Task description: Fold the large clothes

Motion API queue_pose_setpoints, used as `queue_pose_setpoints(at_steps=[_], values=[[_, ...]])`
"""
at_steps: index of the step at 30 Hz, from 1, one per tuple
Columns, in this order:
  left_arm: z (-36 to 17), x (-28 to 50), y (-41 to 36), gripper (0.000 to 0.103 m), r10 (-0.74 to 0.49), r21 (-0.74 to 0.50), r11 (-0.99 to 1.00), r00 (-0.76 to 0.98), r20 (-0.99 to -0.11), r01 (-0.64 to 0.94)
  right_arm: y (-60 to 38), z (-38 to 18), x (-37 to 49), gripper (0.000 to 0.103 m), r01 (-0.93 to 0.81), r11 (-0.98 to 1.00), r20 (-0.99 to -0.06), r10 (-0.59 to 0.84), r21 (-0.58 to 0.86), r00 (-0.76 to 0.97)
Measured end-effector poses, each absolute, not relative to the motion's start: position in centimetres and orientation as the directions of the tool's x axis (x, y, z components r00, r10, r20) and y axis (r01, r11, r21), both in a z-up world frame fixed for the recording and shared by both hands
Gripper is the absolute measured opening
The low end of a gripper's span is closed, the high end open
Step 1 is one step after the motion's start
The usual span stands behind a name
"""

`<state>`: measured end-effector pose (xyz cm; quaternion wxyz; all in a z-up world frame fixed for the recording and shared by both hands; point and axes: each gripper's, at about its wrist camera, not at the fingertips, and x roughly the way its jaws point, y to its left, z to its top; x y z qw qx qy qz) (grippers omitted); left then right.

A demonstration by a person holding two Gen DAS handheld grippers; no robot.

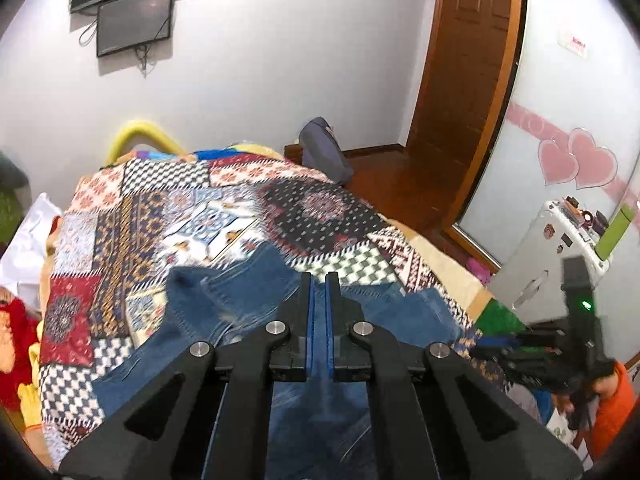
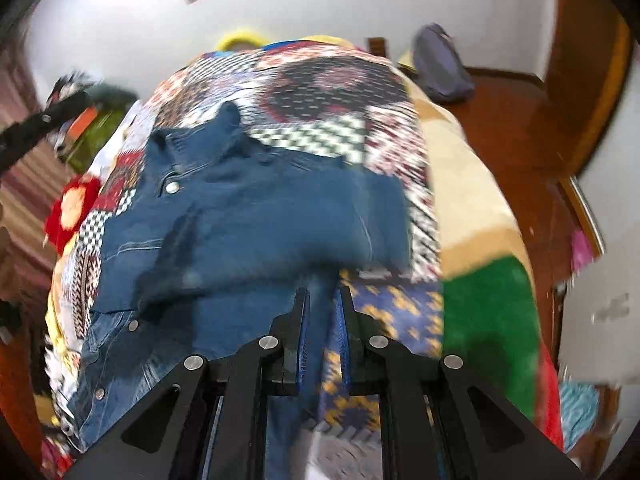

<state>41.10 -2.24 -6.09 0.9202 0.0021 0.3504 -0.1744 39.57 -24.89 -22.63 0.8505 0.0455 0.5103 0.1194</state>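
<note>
A blue denim jacket (image 2: 256, 216) with metal snap buttons lies on a patchwork bedspread (image 2: 332, 80); one part is folded across its middle. It also shows in the left wrist view (image 1: 240, 300). My left gripper (image 1: 319, 280) hovers over the denim with its jaws nearly together, and I cannot tell whether cloth is pinched. My right gripper (image 2: 322, 294) sits at the jacket's near right edge, jaws slightly apart with denim between them. The right gripper also shows in the left wrist view (image 1: 500, 350), at the right.
The patchwork bedspread (image 1: 140, 220) covers the bed. A dark bag (image 1: 324, 148) sits at the far corner. A white cabinet (image 1: 548, 256) with small items stands to the right. A red plush toy (image 2: 72, 208) lies at the left bed edge. A wooden door (image 1: 460, 60) is behind.
</note>
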Motion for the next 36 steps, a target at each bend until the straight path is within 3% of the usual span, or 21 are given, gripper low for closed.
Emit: queue_pose_setpoints(at_steps=[3,5,7,11,19,24,25,26,28,36], values=[[-7.6,41.0,-1.3,0.016,-0.306,-0.118,0.941,0.653,-0.693,0.316,-22.9,-23.3,40.7,0.009,-0.165,0.968,-0.870,0.245,0.191,0.429],[-9.1,40.7,-1.4,0.044,-0.298,-0.104,0.938,0.615,-0.730,0.331,-22.3,-24.0,40.9,0.009,-0.151,0.965,-0.873,0.257,0.212,0.414],[-10.8,40.3,-2.2,0.058,-0.292,-0.081,0.930,0.587,-0.755,0.359,-22.2,-24.6,40.8,0.009,-0.133,0.962,-0.875,0.271,0.237,0.402],[-14.1,39.8,-5.8,0.060,-0.330,-0.080,0.885,0.497,-0.803,0.458,-23.2,-25.4,39.9,0.009,-0.099,0.966,-0.886,0.260,0.241,0.383],[-19.8,40.7,-14.5,0.060,-0.393,-0.137,0.783,0.312,-0.865,0.607,-26.9,-26.1,38.1,0.009,-0.019,0.972,-0.899,0.223,0.233,0.377],[-22.4,43.1,-17.4,0.057,-0.356,-0.108,0.802,0.325,-0.876,0.587,-28.2,-26.8,37.5,0.009,-0.007,0.975,-0.912,0.211,0.223,0.352],[-22.5,43.3,-17.5,0.049,-0.351,-0.093,0.807,0.348,-0.870,0.583,-28.3,-26.9,37.6,0.009,-0.009,0.976,-0.914,0.205,0.216,0.349],[-22.3,43.3,-17.4,0.031,-0.341,-0.067,0.812,0.378,-0.861,0.579,-28.4,-27.0,37.6,0.009,-0.010,0.976,-0.915,0.205,0.215,0.348],[-22.0,43.9,-16.6,0.015,-0.314,-0.039,0.841,0.427,-0.848,0.540,-28.5,-27.0,37.8,0.009,-0.007,0.975,-0.913,0.210,0.221,0.349],[-16.2,44.2,-8.1,0.008,-0.293,-0.081,0.931,0.600,-0.744,0.355,-26.2,-26.0,40.3,0.009,-0.066,0.968,-0.894,0.249,0.243,0.373]])
